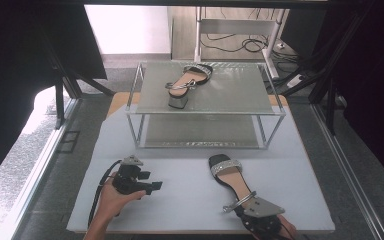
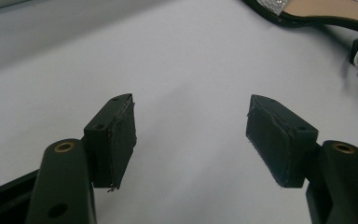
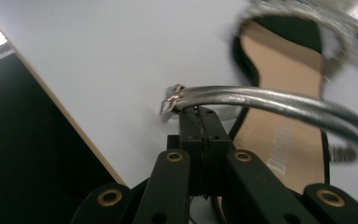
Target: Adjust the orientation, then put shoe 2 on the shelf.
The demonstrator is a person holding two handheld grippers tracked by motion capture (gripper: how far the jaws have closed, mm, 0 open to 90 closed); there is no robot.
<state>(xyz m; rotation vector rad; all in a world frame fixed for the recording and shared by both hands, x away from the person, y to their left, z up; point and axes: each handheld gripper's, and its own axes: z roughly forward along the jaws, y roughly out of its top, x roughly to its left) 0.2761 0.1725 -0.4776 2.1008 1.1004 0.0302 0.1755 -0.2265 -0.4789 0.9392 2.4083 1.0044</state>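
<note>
A black sandal (image 1: 228,175) with a glittery toe band and a silver ankle strap (image 3: 270,100) lies on the grey table top (image 1: 180,205), right of centre. My right gripper (image 1: 240,204) is at its heel end, near the front edge. The right gripper view has the gripper (image 3: 200,116) shut, its jaw tips pinching the strap beside the buckle, with the sandal's tan insole (image 3: 279,84) beyond. A hand holds my left gripper (image 1: 150,181) low over the table at front left. It (image 2: 191,135) stands open with nothing between the pads, and the sandal's edge (image 2: 317,11) is far off.
A two-shelf metal rack (image 1: 205,112) stands at the back of the table, with the matching sandal (image 1: 187,82) on its top shelf. Black frame posts flank the table. The wooden table edge (image 3: 74,126) runs close by the right gripper.
</note>
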